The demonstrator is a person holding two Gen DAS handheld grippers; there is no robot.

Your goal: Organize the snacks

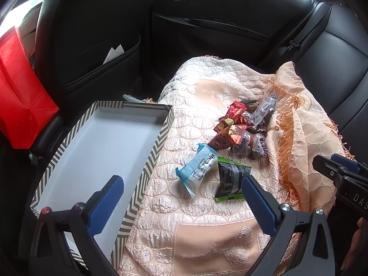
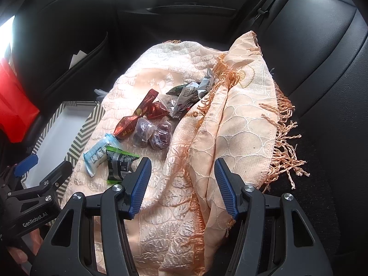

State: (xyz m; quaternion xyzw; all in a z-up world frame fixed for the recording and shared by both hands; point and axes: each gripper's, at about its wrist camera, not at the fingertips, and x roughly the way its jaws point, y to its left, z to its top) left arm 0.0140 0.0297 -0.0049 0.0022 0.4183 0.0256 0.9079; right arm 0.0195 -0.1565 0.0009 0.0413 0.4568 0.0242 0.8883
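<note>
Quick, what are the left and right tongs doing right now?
Left tongs: open, holding nothing, above the cloth.
Right tongs: open, holding nothing.

Only two bits are really readable: "GenRobot.AI" in white on the black body of the left gripper (image 2: pixel 43 177), lower left of the right wrist view, and "DAS", cut off at the frame edge, on the right gripper (image 1: pixel 340 172) at the right of the left wrist view. The snack wrappers (image 1: pixel 232 177) have print too, but it's too small and blurry to make out.

Both wrist views down onto snacks (image 1: pixel 239 133)
</note>
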